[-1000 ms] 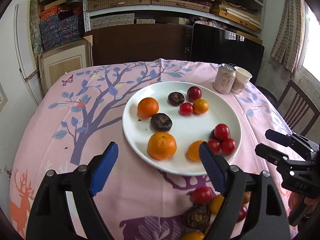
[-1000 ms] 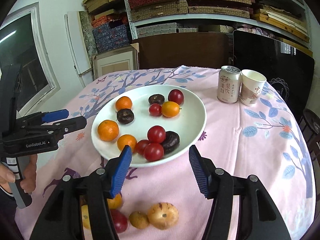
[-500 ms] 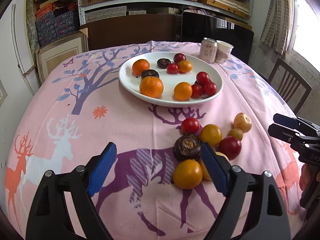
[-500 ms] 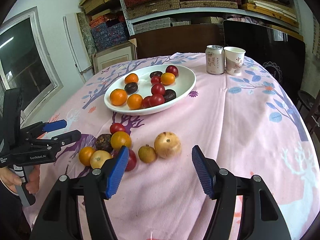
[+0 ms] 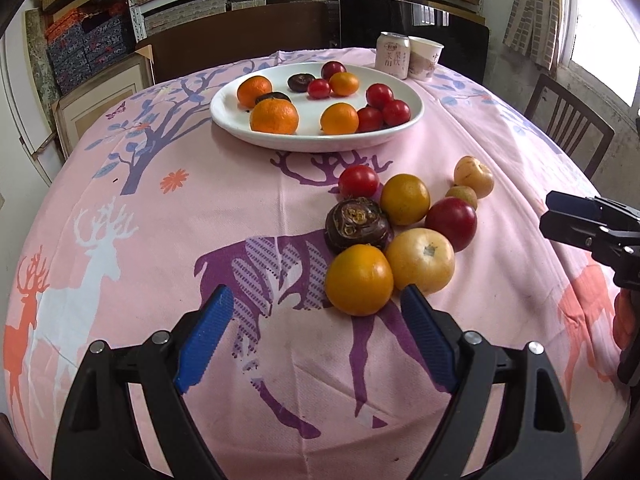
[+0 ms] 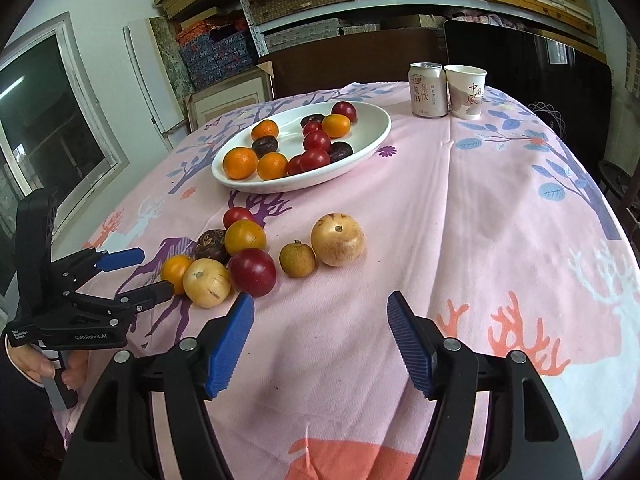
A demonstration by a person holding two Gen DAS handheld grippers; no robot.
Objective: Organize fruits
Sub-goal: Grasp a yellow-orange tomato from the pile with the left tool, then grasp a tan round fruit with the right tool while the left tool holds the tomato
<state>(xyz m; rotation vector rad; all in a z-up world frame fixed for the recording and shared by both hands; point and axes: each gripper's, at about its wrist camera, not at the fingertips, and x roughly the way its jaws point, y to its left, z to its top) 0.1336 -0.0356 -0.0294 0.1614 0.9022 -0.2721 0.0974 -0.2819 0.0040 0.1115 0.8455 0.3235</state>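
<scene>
A white plate (image 5: 224,114) (image 6: 376,136) at the far middle of the table holds several oranges, red tomatoes and dark fruits. Nearer, a loose cluster lies on the pink cloth: an orange fruit (image 5: 359,279) (image 6: 176,269), a pale yellow fruit (image 5: 420,261) (image 6: 207,282), a dark ridged fruit (image 5: 357,224), a dark red fruit (image 5: 451,217) (image 6: 253,271), a small brown fruit (image 6: 297,259) and a large tan fruit (image 6: 338,239). My left gripper (image 5: 316,322) is open just short of the orange fruit, nothing between its fingers. My right gripper (image 6: 320,328) is opening wider, empty, below the cluster.
A drink can (image 6: 428,89) and a paper cup (image 6: 466,91) stand behind the plate at the far right. A wooden chair (image 5: 568,128) is beside the table's right edge. Shelves of boxes fill the back wall. A hand (image 6: 44,364) holds the left gripper's handle.
Both grippers have drawn back from the plate toward the near edge and sunk lower, so the loose fruit cluster now lies ahead of them. The right jaws have spread wider.
</scene>
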